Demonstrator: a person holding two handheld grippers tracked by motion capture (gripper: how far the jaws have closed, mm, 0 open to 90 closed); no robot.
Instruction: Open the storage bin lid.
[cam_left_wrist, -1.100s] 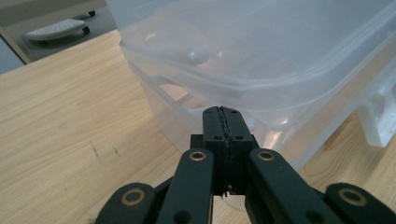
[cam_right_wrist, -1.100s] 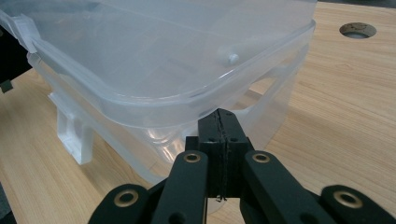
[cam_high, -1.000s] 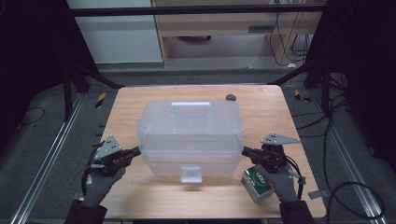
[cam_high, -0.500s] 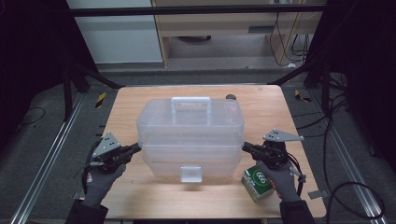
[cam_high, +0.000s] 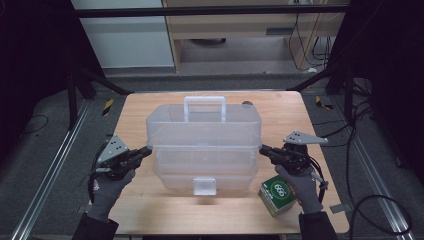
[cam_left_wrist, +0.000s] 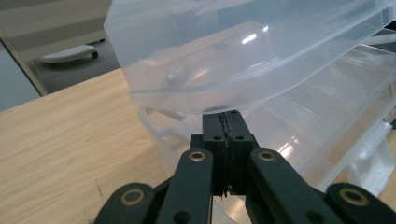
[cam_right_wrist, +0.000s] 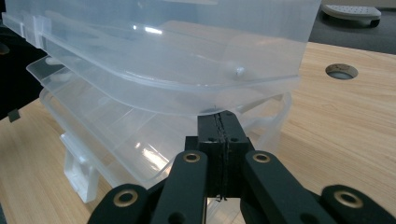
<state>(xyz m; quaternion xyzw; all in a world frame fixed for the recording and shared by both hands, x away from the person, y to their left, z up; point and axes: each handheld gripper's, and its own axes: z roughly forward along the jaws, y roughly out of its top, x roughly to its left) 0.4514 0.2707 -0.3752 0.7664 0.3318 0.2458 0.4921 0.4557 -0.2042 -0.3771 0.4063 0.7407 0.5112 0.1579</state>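
High view: I'm prying up the lid of the clear plastic storage box.
My left tongs and right tongs, both pressed together, wedge under its side edges; next, lift evenly.

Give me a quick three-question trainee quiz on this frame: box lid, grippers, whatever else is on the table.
1. True or false: both grippers have their jaws shut, tips tucked under the lid's side edges.
2. What lies on the table beside the right gripper? A) a green carton B) a red mug C) a roll of tape
3. Which side of the clear plastic storage box carries the front latch: the person's side or the far side?

Key:
1. True: the left gripper and the right one are shut beneath the raised lid.
2. A, the green carton.
3. The person's side; the handle is at the far side.
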